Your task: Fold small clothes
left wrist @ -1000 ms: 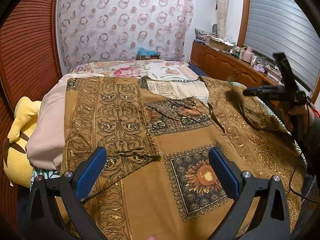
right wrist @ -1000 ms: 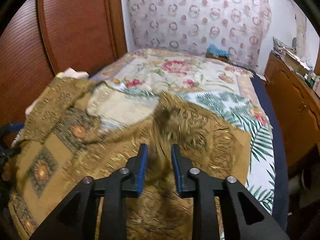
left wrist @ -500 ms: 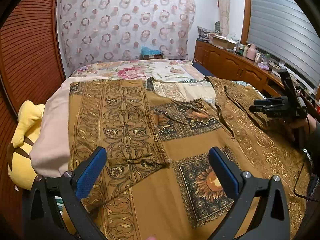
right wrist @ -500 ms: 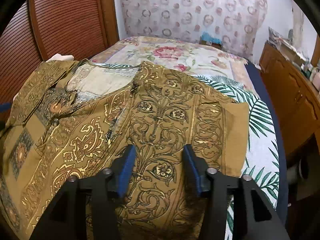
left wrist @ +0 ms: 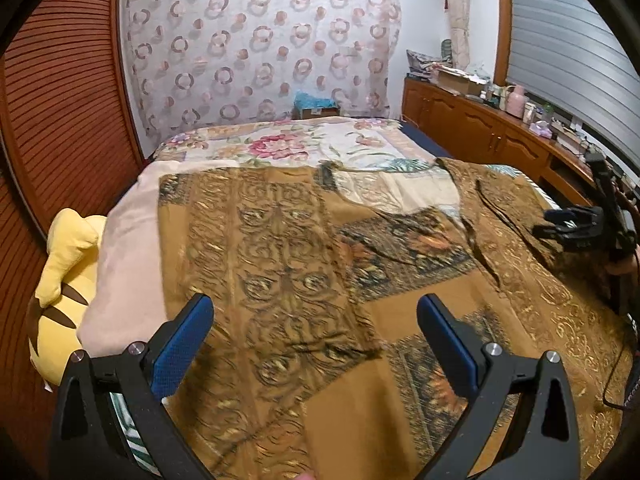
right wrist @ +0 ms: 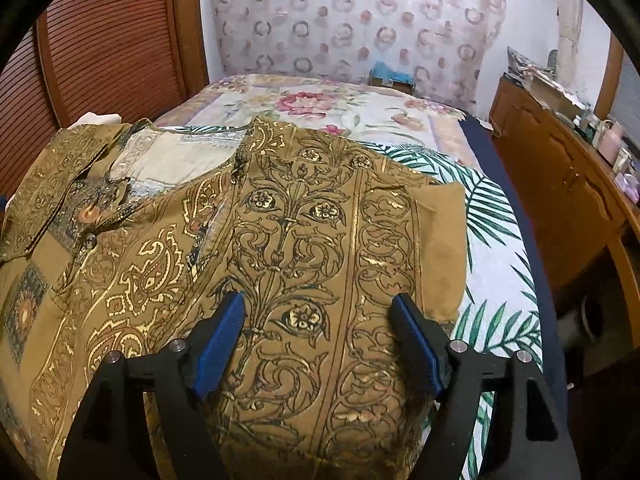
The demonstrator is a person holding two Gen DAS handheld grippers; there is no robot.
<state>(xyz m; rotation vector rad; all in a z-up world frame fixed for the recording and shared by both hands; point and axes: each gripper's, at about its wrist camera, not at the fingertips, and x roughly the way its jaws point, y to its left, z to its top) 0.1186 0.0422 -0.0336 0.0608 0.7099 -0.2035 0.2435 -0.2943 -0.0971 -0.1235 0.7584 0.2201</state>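
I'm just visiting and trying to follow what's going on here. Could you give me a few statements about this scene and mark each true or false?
1. The shirt lies spread on the bed. True.
2. The right gripper is clamped on the shirt. False: its jaws stand open, with cloth below them.
3. The left gripper is open. True.
4. A yellow plush toy sits on the cabinet. False: it lies at the bed's left edge.
5. The shirt is plain white. False: it is brown with gold patterns.

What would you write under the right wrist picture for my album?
Open right tool hovering over a gold-patterned brown shirt spread on the floral bed.
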